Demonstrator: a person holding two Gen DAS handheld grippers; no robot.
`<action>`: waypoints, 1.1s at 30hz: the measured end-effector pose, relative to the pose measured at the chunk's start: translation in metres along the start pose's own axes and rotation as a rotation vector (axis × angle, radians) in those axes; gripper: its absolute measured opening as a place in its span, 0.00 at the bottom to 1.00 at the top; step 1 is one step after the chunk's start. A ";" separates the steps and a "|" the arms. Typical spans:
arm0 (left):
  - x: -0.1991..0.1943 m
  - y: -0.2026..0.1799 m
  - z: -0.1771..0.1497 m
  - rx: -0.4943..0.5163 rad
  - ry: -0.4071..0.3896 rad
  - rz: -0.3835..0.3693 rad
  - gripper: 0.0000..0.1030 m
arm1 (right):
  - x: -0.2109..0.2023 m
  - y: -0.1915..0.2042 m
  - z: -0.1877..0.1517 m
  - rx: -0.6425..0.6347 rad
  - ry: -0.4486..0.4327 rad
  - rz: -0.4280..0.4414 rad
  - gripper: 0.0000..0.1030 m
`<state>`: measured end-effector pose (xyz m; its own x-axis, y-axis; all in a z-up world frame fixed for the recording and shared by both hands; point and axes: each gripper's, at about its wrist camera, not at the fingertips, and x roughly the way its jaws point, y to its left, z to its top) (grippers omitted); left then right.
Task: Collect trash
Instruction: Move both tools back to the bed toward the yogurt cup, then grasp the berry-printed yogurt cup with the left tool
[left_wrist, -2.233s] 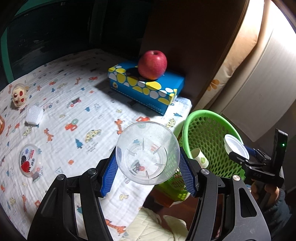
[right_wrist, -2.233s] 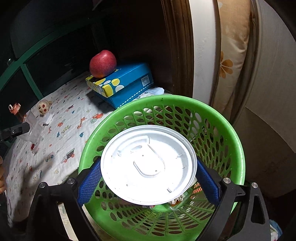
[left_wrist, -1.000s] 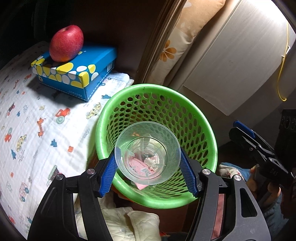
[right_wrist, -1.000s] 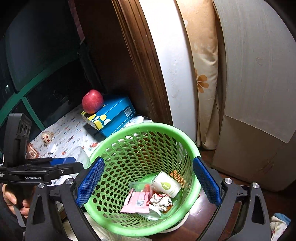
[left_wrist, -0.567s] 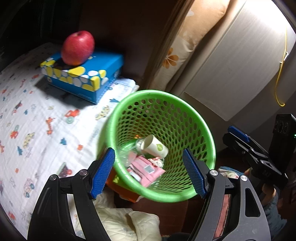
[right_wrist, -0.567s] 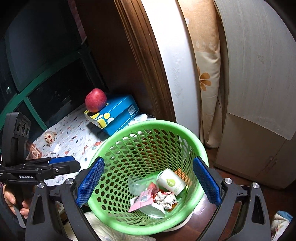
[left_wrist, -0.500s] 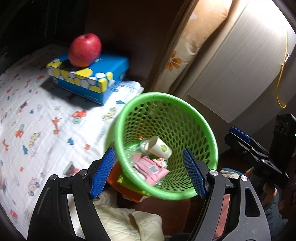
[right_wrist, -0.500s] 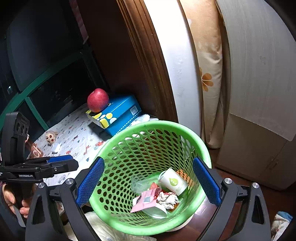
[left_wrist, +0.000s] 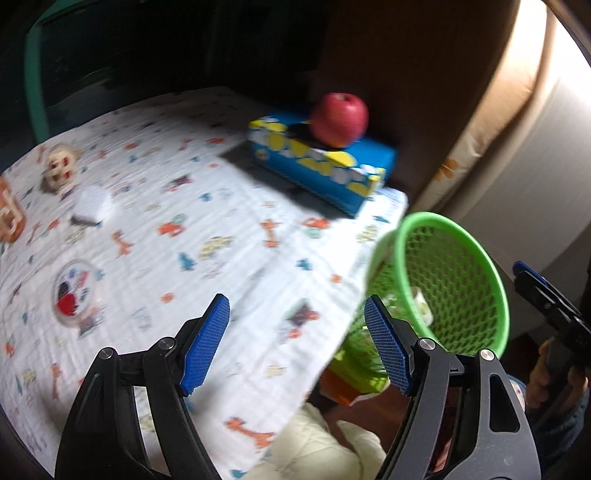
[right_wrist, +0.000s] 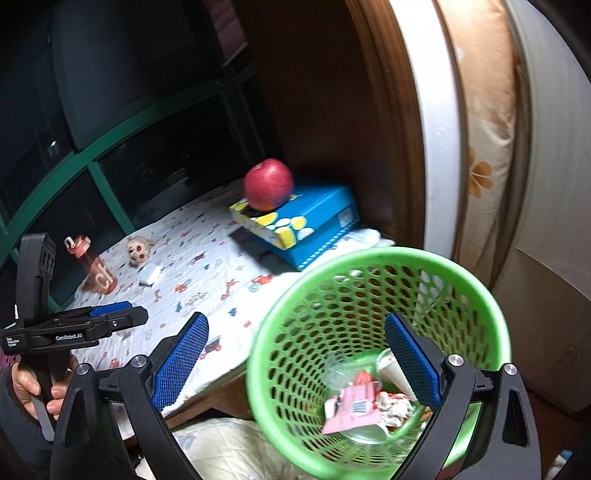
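Observation:
A green mesh basket (right_wrist: 376, 264) stands beside the table's right edge; it also shows in the left wrist view (left_wrist: 458, 236). Inside lie a pink wrapper (right_wrist: 351, 406), a clear cup (right_wrist: 336, 369), a white paper cup (right_wrist: 395, 373) and crumpled paper. My left gripper (left_wrist: 295, 345) is open and empty over the patterned tablecloth (left_wrist: 221, 236). My right gripper (right_wrist: 295, 363) is open and empty above the basket's left rim. On the cloth lie a round plastic lid (left_wrist: 74, 295) and a small white packet (left_wrist: 92, 203).
A red apple (left_wrist: 340, 118) sits on a blue tissue box (left_wrist: 325, 166) at the table's back right. A doll head (left_wrist: 61, 170) and an orange bottle (right_wrist: 92, 269) are at the far left. A flowered pillow (right_wrist: 480, 122) leans behind the basket.
My left gripper let the clear cup fall into the basket and swung left, back over the table. My right gripper earlier dropped its white lid and has now turned left.

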<state>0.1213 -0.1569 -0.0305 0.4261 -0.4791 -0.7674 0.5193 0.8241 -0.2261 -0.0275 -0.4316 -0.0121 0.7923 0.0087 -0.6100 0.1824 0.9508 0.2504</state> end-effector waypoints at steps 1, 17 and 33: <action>-0.003 0.012 -0.002 -0.022 -0.004 0.022 0.72 | 0.005 0.007 0.001 -0.011 0.006 0.011 0.90; -0.011 0.181 -0.023 -0.216 0.005 0.347 0.79 | 0.073 0.112 0.013 -0.146 0.091 0.156 0.90; 0.059 0.203 -0.015 -0.165 0.121 0.343 0.86 | 0.128 0.153 0.012 -0.195 0.179 0.183 0.90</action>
<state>0.2408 -0.0136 -0.1303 0.4584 -0.1365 -0.8782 0.2316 0.9723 -0.0303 0.1086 -0.2891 -0.0426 0.6836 0.2232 -0.6948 -0.0829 0.9697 0.2299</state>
